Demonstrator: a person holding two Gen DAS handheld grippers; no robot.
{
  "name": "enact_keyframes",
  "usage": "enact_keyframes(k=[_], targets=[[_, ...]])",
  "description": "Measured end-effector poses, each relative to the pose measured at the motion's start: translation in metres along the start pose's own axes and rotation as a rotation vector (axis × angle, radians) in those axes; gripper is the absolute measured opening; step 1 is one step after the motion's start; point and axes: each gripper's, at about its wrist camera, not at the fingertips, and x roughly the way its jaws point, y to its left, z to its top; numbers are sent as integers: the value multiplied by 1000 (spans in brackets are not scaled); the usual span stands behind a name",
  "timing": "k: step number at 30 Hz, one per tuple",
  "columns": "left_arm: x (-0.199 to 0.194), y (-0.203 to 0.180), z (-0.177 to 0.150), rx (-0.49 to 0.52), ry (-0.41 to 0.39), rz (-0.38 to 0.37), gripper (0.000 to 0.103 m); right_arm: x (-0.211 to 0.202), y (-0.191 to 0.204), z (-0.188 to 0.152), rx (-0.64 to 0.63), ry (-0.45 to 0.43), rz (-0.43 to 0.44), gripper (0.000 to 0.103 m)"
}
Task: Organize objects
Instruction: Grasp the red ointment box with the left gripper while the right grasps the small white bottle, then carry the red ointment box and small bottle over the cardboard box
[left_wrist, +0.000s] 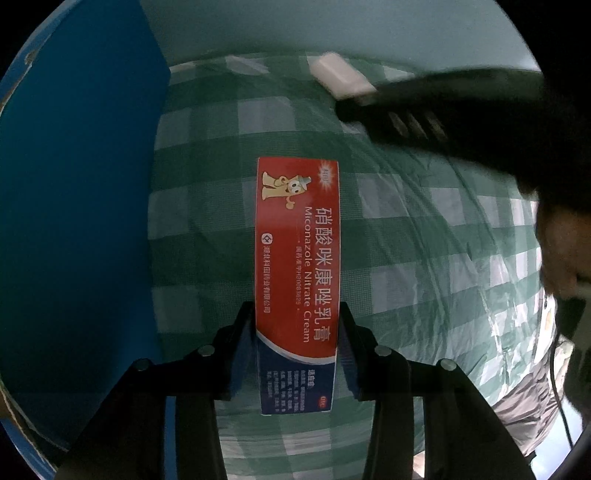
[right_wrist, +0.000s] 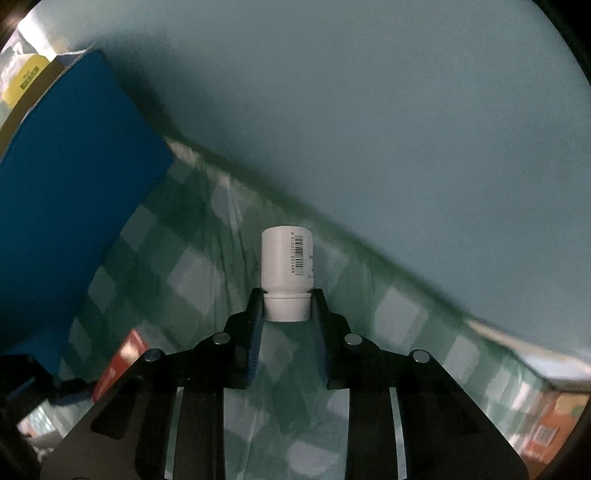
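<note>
Over the checked cloth, left wrist view: the left gripper points down, fingers clamped on the lower part of a red cream box.
Left edge: a blue box wall stands near the cream box, a strip of tablecloth between them.
Right side: open cloth; the right gripper holds a white bottle near the far table edge.
Right wrist view: the right gripper has its fingers pressed on the cap of the white bottle, held clear of the cloth.
Far edge: a pale wall just behind the bottle.
Left: the blue box wall, well apart.
</note>
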Motion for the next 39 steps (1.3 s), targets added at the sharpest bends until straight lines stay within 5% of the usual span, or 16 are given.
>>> enact_keyframes(k=[21,39], targets=[[-8,-5,-1,62,-22,44,42,-44,-20,-134,270,31,74,24],[-55,-19,-29,162,-92,-30,41,-81,-1,-162,332,-4,71,24]])
